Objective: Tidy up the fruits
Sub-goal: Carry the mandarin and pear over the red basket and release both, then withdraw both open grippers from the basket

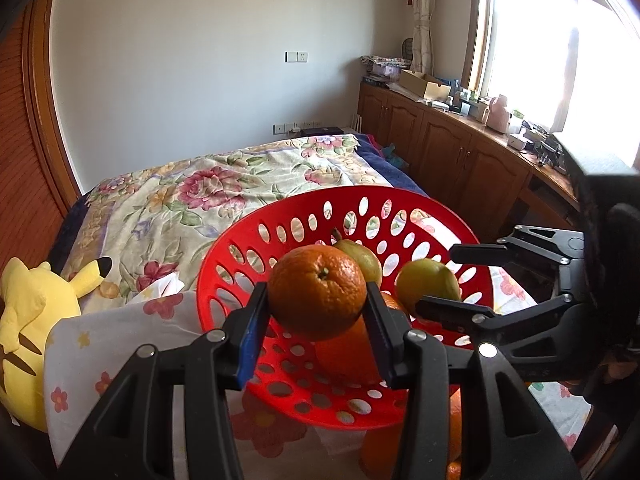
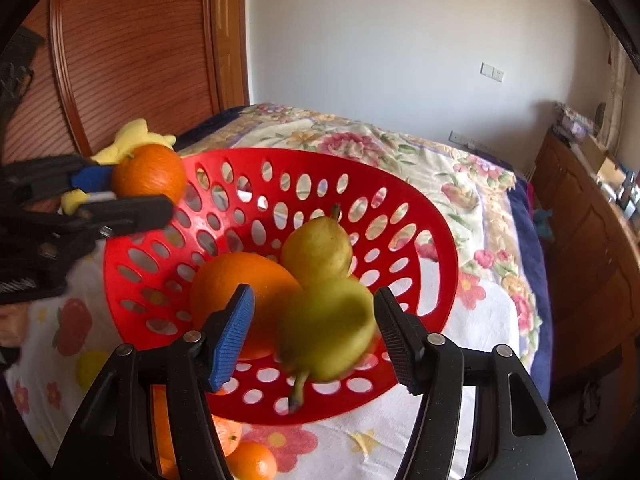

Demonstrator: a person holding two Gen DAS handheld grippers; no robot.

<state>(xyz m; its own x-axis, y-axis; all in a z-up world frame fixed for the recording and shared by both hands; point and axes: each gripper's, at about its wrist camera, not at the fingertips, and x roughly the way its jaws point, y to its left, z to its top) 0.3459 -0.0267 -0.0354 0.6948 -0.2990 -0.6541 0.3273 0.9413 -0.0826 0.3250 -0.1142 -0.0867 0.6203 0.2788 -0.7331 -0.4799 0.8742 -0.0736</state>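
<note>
Two tools, one basket, assorted fruit

Bed [image 1: 192, 200]: largest item, covered by a floral blanket; a white flower-print cloth [image 2: 460, 344] lies over its near end.

Basket [image 1: 248, 248]: red plastic, round, pierced with oval holes, standing on the cloth. Contents: one large orange [image 2: 224, 292] on the floor of the basket and one upright pear [image 2: 316, 248] touching it, stem up.

Left tool [image 1: 318, 300]: black, blue pad on one finger, pinching a mandarin [image 1: 316, 294] between both pads. The mandarin is held above the basket's near-left rim, clear of the fruit inside.

Right tool [image 2: 316, 332]: fingers spread wide above the basket. A second pear [image 2: 332, 328], blurred, stem pointing down, sits between the fingers; whether either pad touches it cannot be told.

Plush toy [image 1: 28, 320]: yellow, black-tipped ear, lying on the bed left of the basket.

Loose fruit: small oranges [image 2: 252, 460] on the cloth just outside the basket's near rim, partly hidden by the right tool.
</note>
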